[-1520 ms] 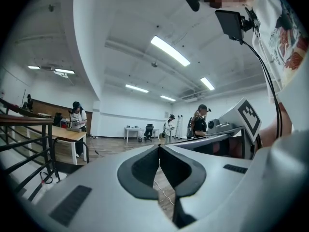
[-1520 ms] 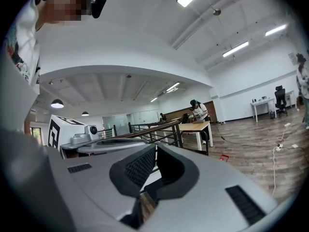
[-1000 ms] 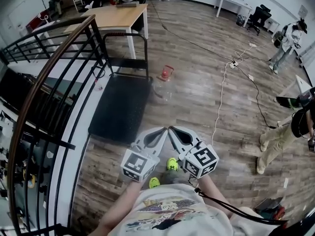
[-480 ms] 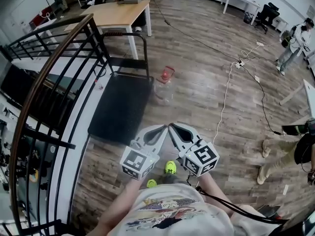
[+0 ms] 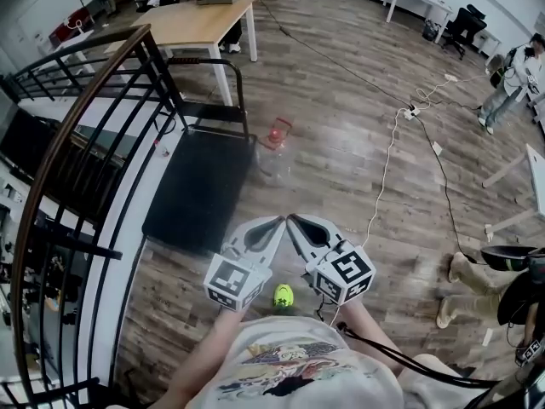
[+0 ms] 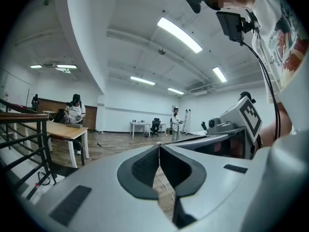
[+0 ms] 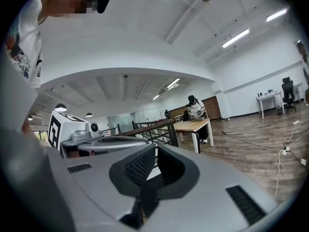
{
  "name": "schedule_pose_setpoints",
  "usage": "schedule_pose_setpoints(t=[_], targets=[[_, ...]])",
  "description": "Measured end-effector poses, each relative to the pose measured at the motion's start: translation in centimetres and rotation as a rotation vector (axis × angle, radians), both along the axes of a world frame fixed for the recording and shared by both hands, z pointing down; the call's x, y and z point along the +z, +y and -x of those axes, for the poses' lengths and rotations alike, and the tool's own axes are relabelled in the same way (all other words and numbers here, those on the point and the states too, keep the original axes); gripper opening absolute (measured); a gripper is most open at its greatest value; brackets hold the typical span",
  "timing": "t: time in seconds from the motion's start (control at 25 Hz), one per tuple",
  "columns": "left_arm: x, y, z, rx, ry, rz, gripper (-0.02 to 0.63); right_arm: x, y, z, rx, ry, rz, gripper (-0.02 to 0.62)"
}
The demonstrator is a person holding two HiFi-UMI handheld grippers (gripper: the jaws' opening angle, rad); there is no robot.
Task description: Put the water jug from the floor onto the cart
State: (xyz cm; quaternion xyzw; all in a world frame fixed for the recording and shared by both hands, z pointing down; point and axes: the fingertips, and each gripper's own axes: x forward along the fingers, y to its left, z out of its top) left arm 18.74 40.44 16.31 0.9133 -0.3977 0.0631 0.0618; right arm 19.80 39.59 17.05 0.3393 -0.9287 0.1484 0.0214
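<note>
**Both jaws shut and empty; jug ahead on the floor**

The left gripper (image 5: 278, 223) and the right gripper (image 5: 292, 221) are held side by side low in front of the person, their tips almost meeting. In the left gripper view the jaws are pressed together. Only a hairline seam shows between the dark ribbed pads (image 6: 145, 166), and nothing is caught in them. The right gripper view shows the same: its pads (image 7: 140, 166) are closed against each other and hold nothing.

The water jug (image 5: 274, 158), clear with a red top, stands upright on the wooden floor (image 5: 358, 100), well ahead of both pairs of jaws and touched by neither. The cart (image 5: 200, 186) lies ahead and to the left of the left jaws. It is a flat black platform with a tube handle at its far end. The jug sits just beside the cart's right edge, not on it.

A white cable (image 5: 382, 173) runs over the floor ahead and to the right of the right jaws. A wooden table (image 5: 200, 20) stands far beyond the cart, and a dark railing (image 5: 81, 135) runs along well to the left of the left jaws. A green shoe (image 5: 283, 295) shows behind the jaws, between the two marker cubes.
</note>
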Motion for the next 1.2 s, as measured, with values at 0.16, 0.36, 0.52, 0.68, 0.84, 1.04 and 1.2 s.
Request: schedule_pose_setpoints(t=[0.16, 0.36, 0.52, 0.68, 0.84, 1.04, 1.2], targets=[[0.0, -1.6, -1.0, -0.002, -0.002, 0.006, 0.014, 0.1, -1.8, -0.9, -0.001, -0.005, 0.003, 0.026], [-0.2, -2.9, -1.6, -0.007, -0.016, 0.011, 0.014, -0.1, -3.0, -1.5, 0.001, -0.019, 0.006, 0.026], [0.3, -4.5, -1.9, -0.01, -0.02, 0.023, 0.014, 0.3, -4.6, -1.9, 0.01, -0.017, 0.017, 0.026], [0.7, -6.4, -1.5, -0.01, -0.007, 0.028, 0.014, 0.7, -6.3, -1.6, 0.017, -0.006, 0.016, 0.026], [0.5, -8.5, -0.8, -0.003, -0.003, 0.022, 0.014, 0.5, -8.4, -0.9, 0.028, 0.01, 0.003, 0.026], [0.1, -12.0, 0.7, 0.0, -0.017, 0.002, 0.014, 0.3, -11.8, 0.6, 0.038, 0.024, -0.01, 0.026], [-0.2, -15.0, 2.3, 0.013, -0.026, -0.01, 0.014, 0.3, -14.8, 2.2, 0.044, 0.045, -0.013, 0.026]])
